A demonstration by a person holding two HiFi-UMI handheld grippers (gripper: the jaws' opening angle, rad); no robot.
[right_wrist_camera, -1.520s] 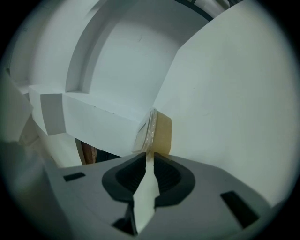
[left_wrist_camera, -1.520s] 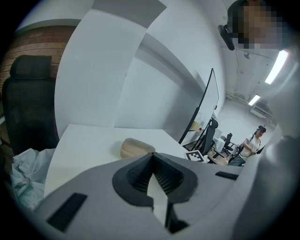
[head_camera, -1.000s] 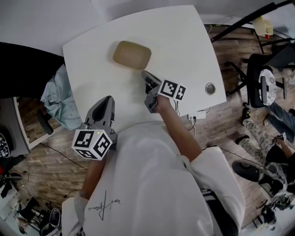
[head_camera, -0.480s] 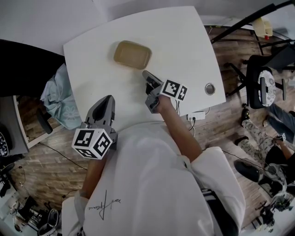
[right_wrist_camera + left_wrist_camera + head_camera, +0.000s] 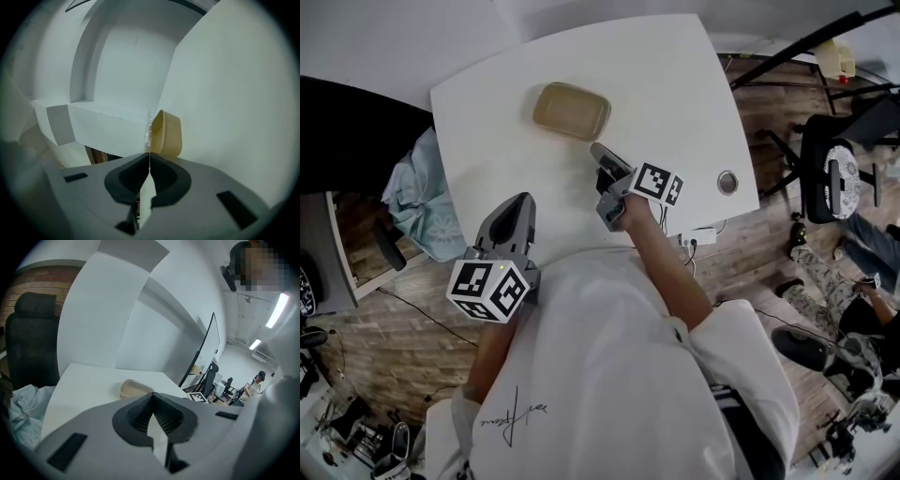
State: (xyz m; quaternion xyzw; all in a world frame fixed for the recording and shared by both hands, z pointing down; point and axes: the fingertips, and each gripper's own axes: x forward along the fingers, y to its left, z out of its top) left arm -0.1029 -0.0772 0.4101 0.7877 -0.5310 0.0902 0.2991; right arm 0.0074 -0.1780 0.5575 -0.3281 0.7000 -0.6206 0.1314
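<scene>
A tan oblong container [image 5: 571, 110] with a clear lid sits on the white table [image 5: 675, 84] toward its far side. My right gripper [image 5: 595, 148] hovers just short of the container's near right corner, pointing at it. In the right gripper view its jaws are closed tip to tip [image 5: 149, 157], nothing between them, with the container [image 5: 168, 133] close beyond. My left gripper [image 5: 522, 199] is over the table's near left edge, farther from the container [image 5: 133, 388]. Its jaws [image 5: 152, 397] also meet, empty.
A light blue cloth bundle [image 5: 417, 202] lies off the table's left edge beside a black chair [image 5: 30, 348]. The table has a round grommet [image 5: 728, 181] near its right edge. More office chairs [image 5: 839, 169] and a whiteboard [image 5: 206, 352] stand to the right.
The right gripper has turned a little, so the container looks slightly larger and more edge-on in its view. The left gripper has barely moved.
</scene>
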